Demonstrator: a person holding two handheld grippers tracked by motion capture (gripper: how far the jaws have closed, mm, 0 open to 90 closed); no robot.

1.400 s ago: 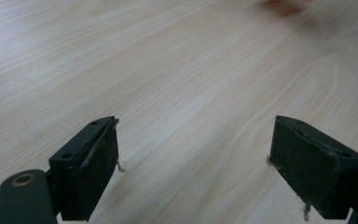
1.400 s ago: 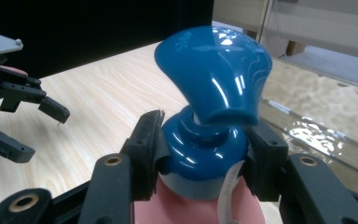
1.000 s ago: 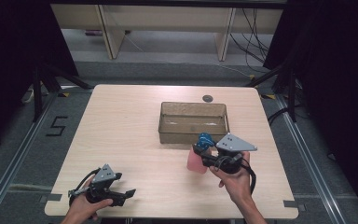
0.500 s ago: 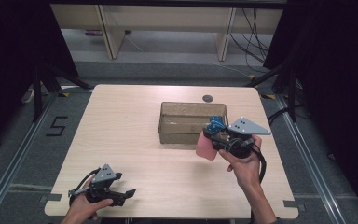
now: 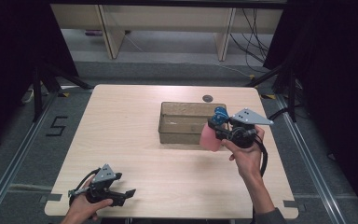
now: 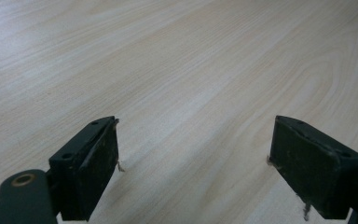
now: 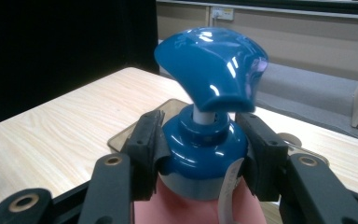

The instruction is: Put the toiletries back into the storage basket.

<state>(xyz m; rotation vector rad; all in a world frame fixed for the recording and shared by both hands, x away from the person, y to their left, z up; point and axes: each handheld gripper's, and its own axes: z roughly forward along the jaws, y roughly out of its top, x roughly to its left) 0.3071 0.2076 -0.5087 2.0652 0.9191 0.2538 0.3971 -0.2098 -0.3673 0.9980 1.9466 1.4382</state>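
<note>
Pump bottle lifted at the bin's 3 o'clock end.

Right gripper clamped on the bottle's blue collar, one pad at 9 o'clock of the neck, the other at 3; blue pump head above the jaws, pink body below them; in the high view, bottle held clear of the table, just beside the brown bin's near right corner, right gripper at the bottle's 3 o'clock; small dark disc on the table at 12 o'clock of the bin; left gripper low near the table's 7 o'clock corner, well apart from the bottle; jaws of left gripper spread wide over bare wood, nothing between them.
</note>
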